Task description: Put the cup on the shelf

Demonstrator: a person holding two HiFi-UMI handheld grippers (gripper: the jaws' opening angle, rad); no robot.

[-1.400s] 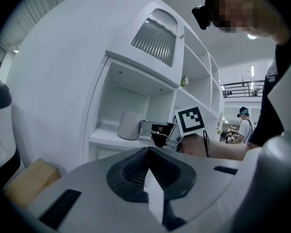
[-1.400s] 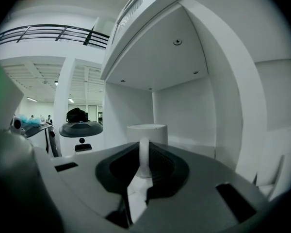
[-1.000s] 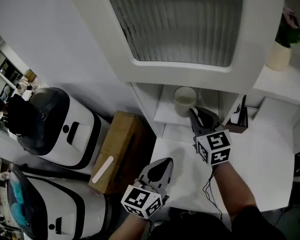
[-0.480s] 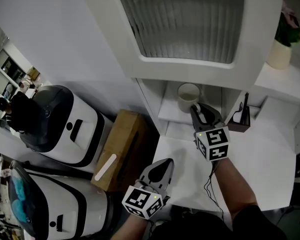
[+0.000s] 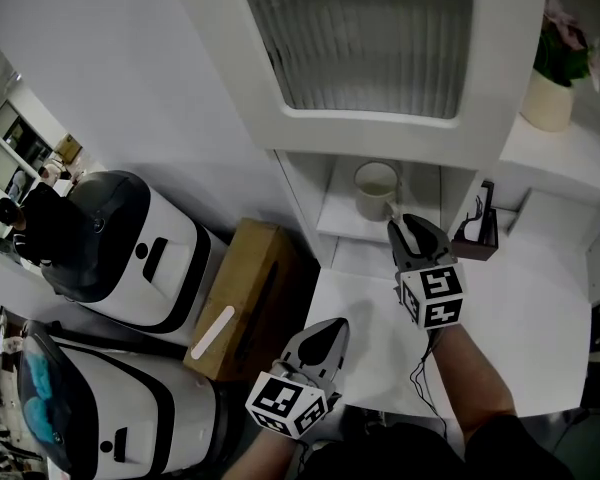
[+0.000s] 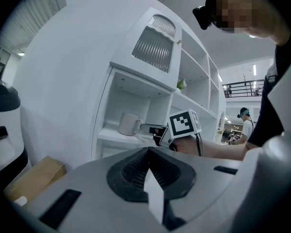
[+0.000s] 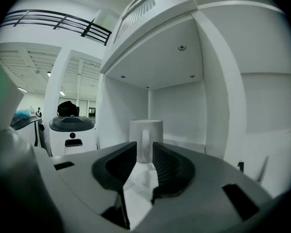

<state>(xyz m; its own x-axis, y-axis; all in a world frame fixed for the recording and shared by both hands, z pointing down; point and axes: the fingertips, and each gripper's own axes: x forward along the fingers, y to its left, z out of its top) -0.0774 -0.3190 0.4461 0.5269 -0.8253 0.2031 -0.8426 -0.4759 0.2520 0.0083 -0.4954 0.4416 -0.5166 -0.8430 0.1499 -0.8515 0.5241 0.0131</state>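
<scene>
Pointing at cup (image 5: 375, 190) on shelf (image 5: 342, 228) — right gripper (image 5: 395, 226) outstretched, jaws parted.

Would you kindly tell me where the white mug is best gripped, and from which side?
Probably by the handle, approaching from the open front of the shelf with the right gripper. The white mug stands upright, its handle pointing straight out in line with that gripper's open jaws; the side walls block other approaches.

White wall (image 5: 130, 68) — ribbed-glass cabinet door (image 5: 370, 38), white counter (image 5: 540, 308).
</scene>
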